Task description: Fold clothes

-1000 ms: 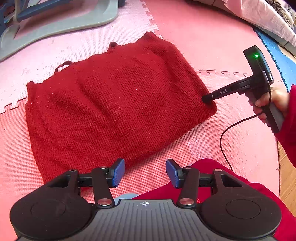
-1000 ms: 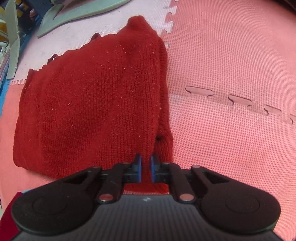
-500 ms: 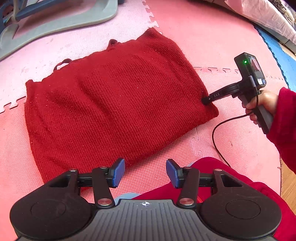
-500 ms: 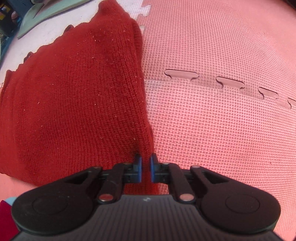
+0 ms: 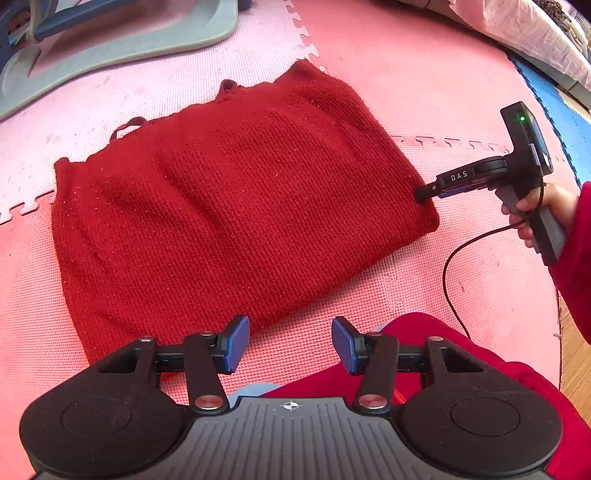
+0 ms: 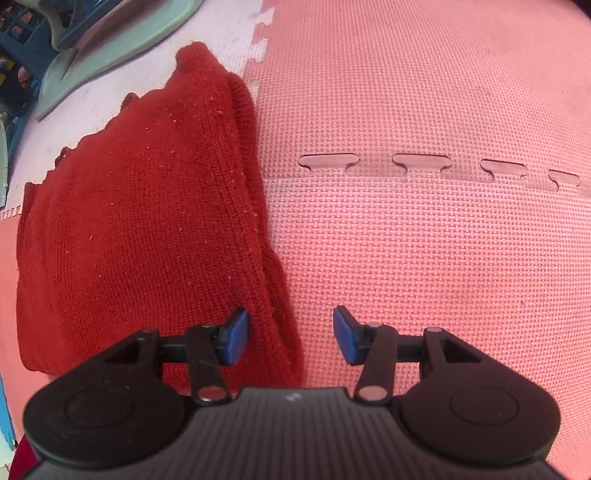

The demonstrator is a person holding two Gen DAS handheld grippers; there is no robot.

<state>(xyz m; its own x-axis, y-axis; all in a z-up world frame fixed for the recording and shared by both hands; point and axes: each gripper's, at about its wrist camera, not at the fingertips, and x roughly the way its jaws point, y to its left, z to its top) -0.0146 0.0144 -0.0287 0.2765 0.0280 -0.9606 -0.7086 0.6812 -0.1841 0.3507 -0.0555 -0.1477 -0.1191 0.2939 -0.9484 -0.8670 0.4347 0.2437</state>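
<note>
A red knitted garment [image 5: 229, 206] lies folded flat on the pink foam mat [image 5: 424, 85]. My left gripper [image 5: 290, 345] hovers open over its near edge, nothing between the blue pads. In the left wrist view my right gripper [image 5: 424, 194] reaches in from the right, its tips at the garment's right corner, held by a hand [image 5: 535, 206] in a red sleeve. In the right wrist view the right gripper [image 6: 290, 336] has its jaws opening; the garment's right folded edge [image 6: 273, 295] lies between them, nearer the left pad, and is not pinched.
A grey-green plastic base [image 5: 122, 40] sits at the far left beyond the garment. Pale bedding [image 5: 517, 26] and a blue mat strip [image 5: 561, 110] line the far right. A black cable [image 5: 454, 266] trails from the right gripper. My red-clothed lap [image 5: 424, 354] is below.
The right gripper, shut on the garment's right corner before, has spread its jaws and let the fabric go. It also shifted slightly sideways. The left gripper stayed still.
</note>
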